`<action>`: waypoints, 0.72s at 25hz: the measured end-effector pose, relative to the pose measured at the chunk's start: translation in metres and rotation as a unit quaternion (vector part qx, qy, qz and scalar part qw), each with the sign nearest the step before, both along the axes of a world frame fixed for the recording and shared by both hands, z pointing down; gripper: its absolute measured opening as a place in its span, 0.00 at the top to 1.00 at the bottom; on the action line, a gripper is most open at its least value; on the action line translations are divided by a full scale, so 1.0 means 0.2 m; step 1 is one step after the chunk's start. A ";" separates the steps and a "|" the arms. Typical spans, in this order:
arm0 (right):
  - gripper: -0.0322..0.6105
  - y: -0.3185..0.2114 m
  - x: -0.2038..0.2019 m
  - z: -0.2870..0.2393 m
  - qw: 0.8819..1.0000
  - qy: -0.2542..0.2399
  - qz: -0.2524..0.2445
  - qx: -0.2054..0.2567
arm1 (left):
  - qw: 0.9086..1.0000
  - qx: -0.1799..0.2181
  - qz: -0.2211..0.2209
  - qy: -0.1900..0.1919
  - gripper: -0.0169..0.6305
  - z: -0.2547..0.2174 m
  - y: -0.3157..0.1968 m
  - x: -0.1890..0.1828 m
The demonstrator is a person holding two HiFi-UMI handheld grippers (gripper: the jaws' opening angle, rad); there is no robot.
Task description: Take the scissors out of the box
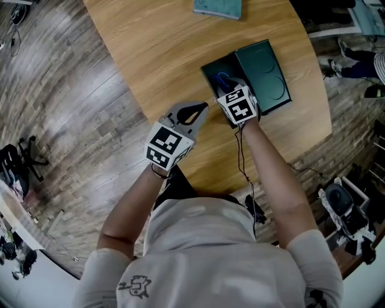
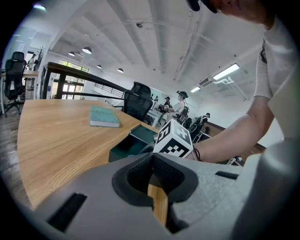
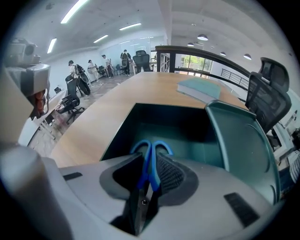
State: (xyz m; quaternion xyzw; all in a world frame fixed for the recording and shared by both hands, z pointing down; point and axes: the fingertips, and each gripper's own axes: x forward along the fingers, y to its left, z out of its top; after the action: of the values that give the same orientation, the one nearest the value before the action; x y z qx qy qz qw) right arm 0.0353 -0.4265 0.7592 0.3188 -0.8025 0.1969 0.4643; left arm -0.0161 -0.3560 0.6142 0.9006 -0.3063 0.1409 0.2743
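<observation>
The blue-handled scissors (image 3: pixel 140 145) lie inside the open dark green box (image 3: pixel 187 129), whose lid (image 3: pixel 239 150) lies flat to its right. My right gripper (image 3: pixel 151 160) reaches steeply down into the box, and its jaws are shut on the blue handles; the dark blades run back between the pads. From the head view the blue handles (image 1: pixel 224 79) show just beyond the right gripper (image 1: pixel 228 91) in the box (image 1: pixel 210 67). My left gripper (image 1: pixel 201 108) hovers over the table left of the box, shut and empty. In the left gripper view its tips (image 2: pixel 151 159) meet over bare wood.
A teal book (image 1: pixel 218 7) lies on the wooden table (image 1: pixel 150 54) beyond the box. The table's near edge runs just under both hands. A black office chair (image 3: pixel 269 93) stands past the table's far right. Plank floor surrounds the table.
</observation>
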 end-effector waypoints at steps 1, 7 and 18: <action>0.79 0.00 0.00 0.00 1.000 0.000 -0.001 0.002 | 1.000 -0.001 0.001 0.000 0.97 0.00 0.01 0.01; 0.80 0.00 0.00 -0.01 1.000 0.000 -0.004 0.012 | 1.000 0.000 0.004 -0.003 0.96 -0.01 0.05 0.02; 0.81 0.00 0.02 -0.30 0.996 -0.046 0.015 0.075 | 1.000 0.018 0.000 -0.008 0.96 -0.09 0.16 0.04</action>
State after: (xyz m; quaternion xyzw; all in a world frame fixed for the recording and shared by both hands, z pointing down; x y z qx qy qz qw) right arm 0.0383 -0.4265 0.6997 0.3557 -0.8304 0.1576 0.3989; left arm -0.0075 -0.3249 0.5960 0.9044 -0.3108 0.1423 0.2554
